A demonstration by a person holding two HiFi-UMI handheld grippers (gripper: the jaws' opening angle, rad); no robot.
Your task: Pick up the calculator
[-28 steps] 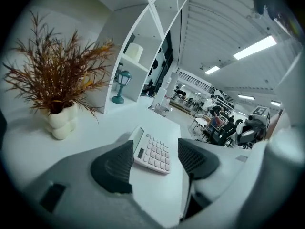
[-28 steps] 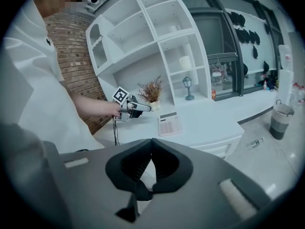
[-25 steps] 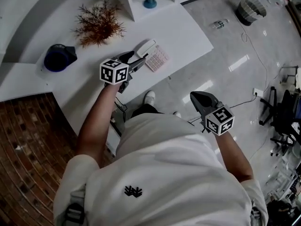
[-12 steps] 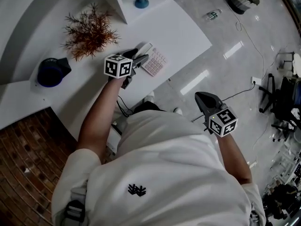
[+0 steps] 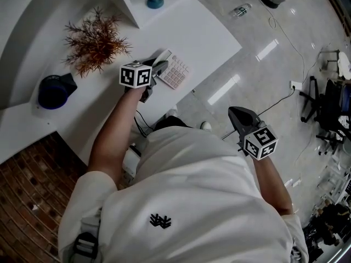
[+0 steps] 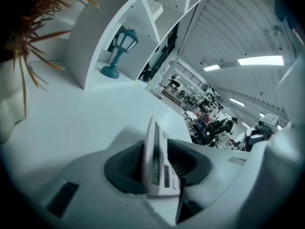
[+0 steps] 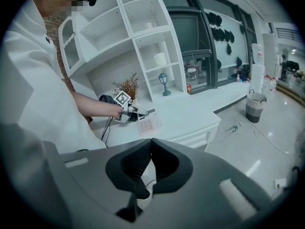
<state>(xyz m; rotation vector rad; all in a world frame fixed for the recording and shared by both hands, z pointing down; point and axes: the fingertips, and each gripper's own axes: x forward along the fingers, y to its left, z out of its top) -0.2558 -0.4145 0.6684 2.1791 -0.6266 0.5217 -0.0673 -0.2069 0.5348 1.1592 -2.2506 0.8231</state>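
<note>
Left gripper view showed my left gripper [image 6: 156, 144] closing its jaws, with one end of the calculator [image 6: 153, 168] between them and touching the pads. The calculator lay on the white bench [image 5: 203, 34], near its front edge. My right gripper [image 7: 151, 151] had its jaws together, holding nothing, out over the floor [image 5: 263, 75].

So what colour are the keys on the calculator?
Pale pink, set in a white body. The calculator shows this best in the head view.
</note>
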